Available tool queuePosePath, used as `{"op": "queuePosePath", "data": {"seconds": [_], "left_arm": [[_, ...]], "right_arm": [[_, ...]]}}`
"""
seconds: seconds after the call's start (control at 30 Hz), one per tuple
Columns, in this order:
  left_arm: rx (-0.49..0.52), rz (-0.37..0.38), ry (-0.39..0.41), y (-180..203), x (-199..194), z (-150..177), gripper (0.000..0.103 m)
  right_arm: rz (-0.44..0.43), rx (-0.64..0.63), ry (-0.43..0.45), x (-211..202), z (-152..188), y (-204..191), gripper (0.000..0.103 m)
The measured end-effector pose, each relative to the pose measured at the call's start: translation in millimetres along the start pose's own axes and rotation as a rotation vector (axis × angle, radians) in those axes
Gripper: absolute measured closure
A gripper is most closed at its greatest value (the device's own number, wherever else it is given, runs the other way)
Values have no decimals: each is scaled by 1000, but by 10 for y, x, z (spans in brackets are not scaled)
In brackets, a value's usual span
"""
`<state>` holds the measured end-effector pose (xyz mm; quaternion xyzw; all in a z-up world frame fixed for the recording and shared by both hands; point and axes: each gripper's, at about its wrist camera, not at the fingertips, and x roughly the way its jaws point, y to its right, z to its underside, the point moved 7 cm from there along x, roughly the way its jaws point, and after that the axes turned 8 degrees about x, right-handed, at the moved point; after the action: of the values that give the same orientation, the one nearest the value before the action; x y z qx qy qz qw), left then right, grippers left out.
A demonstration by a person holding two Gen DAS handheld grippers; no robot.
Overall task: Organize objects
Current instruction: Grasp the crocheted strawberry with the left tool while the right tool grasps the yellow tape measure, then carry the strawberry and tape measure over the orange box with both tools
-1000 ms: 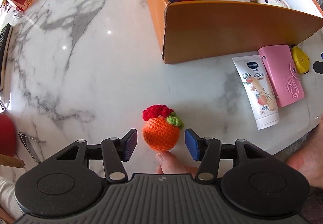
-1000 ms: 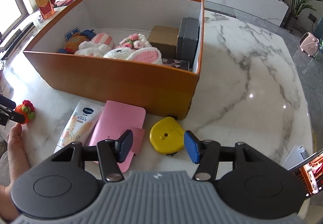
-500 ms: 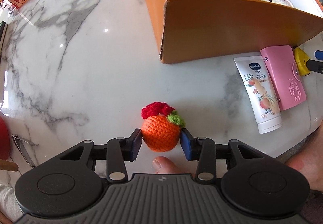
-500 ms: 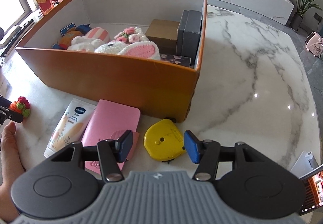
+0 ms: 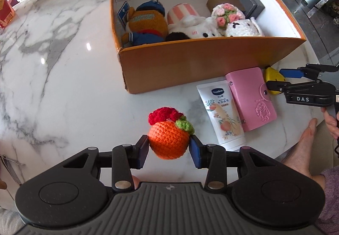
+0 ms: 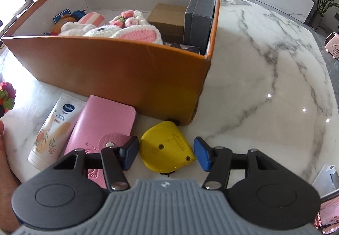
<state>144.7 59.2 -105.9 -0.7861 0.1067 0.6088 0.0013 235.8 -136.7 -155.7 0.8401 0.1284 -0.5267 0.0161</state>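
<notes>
My left gripper (image 5: 168, 151) is shut on an orange crochet fruit (image 5: 168, 140) with a red and green top, held above the marble table. It also shows at the left edge of the right wrist view (image 6: 7, 96). An open orange box (image 5: 190, 63) holds several plush toys (image 5: 190, 25) and small boxes. My right gripper (image 6: 166, 155) is open, its fingers on either side of a yellow tape measure (image 6: 166, 147) lying on the table by the box corner. The right gripper also shows in the left wrist view (image 5: 284, 79).
A pink wallet (image 6: 101, 131) and a white lotion tube (image 6: 53, 126) lie in front of the box (image 6: 118, 73). A red carton (image 5: 5, 12) stands far left. Nail clippers (image 5: 10, 162) lie at the table's left edge. A bare foot (image 5: 305, 148) is at the right.
My left gripper closed on the crochet fruit and lifted it off the table toward the box. My right gripper moved down and forward around the yellow tape measure, still open.
</notes>
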Motion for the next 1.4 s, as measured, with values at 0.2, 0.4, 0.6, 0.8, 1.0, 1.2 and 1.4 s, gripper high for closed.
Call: {"op": "queuePosePath", "data": {"seconds": [0.2, 0.4, 0.6, 0.8, 1.0, 1.2, 1.4], "left_arm": [[15, 13, 2, 83, -10, 0, 55], [32, 18, -1, 161, -1, 19, 55], [55, 40, 25, 287, -89, -4, 55], [83, 61, 51, 428, -204, -22, 55], [111, 74, 86, 565, -350, -60, 55], [128, 89, 134, 676, -535, -127, 55], [121, 94, 192, 697, -720, -232, 55]], "right_arm": [[3, -1, -10, 89, 33, 27, 42], [27, 13, -19, 75, 68, 1, 43], [49, 96, -42, 29, 114, -12, 44], [55, 183, -42, -146, 145, 20, 44], [60, 187, -5, -454, 79, -154, 44], [11, 161, 81, -846, -12, -460, 44], [-25, 130, 179, -1201, -119, -724, 44]]}}
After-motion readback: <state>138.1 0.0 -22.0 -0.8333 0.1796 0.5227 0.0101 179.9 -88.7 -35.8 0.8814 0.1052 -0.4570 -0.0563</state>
